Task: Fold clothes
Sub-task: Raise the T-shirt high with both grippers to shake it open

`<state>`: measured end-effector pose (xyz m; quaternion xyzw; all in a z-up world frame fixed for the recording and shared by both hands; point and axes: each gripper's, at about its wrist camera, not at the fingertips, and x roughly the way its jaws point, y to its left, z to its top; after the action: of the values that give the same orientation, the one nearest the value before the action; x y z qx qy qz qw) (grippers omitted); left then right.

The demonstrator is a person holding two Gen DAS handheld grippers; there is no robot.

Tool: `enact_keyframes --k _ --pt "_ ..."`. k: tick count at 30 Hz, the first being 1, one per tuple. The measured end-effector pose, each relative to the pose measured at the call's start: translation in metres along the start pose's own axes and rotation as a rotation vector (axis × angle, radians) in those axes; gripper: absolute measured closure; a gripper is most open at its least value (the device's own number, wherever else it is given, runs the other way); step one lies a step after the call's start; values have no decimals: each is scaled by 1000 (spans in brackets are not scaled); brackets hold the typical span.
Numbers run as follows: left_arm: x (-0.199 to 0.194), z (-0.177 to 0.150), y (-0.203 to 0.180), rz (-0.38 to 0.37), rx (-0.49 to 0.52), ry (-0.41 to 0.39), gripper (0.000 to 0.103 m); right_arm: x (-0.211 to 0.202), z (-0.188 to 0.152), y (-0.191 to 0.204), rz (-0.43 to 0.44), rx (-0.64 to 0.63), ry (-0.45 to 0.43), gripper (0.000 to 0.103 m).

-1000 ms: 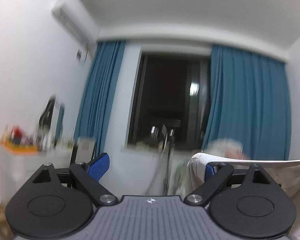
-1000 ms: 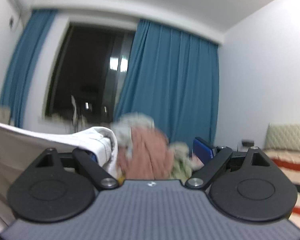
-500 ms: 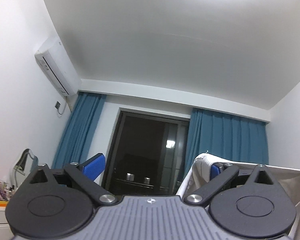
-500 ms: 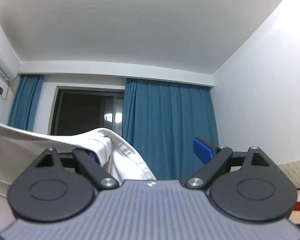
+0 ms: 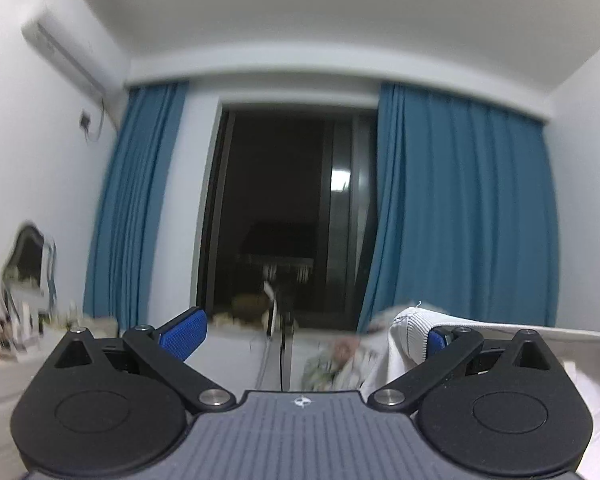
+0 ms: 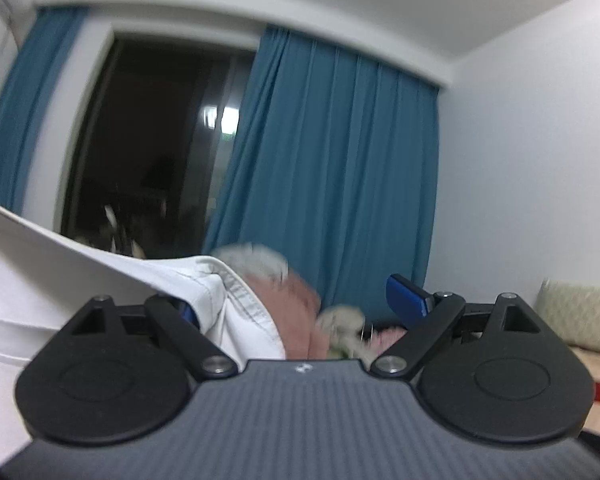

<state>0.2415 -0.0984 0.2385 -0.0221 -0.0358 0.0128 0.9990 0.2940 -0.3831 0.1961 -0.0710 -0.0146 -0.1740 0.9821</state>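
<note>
Between our wide-spread left gripper (image 5: pixel 310 332) fingers nothing is pinched; the white garment (image 5: pixel 410 322) drapes over its right finger. Our right gripper (image 6: pixel 300 300) gapes too, garment hooked on its left finger, stretched between both.

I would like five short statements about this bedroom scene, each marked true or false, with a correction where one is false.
1. The curtains are blue. True.
2. The white garment hangs over one finger of the left claw. True.
3. The right claw is shut tight on the white garment. False: its fingers stand wide apart, and the cloth is only draped over one of them.
4. Bright daylight comes through the window. False: the glass is dark, with only a few reflections.
5. A pink garment lies beyond the right claw. True.
</note>
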Motion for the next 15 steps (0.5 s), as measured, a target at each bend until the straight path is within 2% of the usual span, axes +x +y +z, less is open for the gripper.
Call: enact_keyframes --k 4,7,9,11,13,15 --pt "131 -91 -12 29 26 94 0 109 -65 47 -50 -47 59 13" --pt "218 -180 -24 43 47 184 0 188 -124 83 -83 -84 103 13" --pt "267 -240 -24 36 38 273 0 232 -169 104 -85 -86 146 13" --pt "317 -300 -15 28 34 387 0 266 -218 124 -56 -93 218 13" --pt "351 -355 -7 14 56 484 0 296 -260 139 -18 -104 307 13" --pt "391 -391 6 -19 80 580 1 324 -296 152 26 -117 405 13"
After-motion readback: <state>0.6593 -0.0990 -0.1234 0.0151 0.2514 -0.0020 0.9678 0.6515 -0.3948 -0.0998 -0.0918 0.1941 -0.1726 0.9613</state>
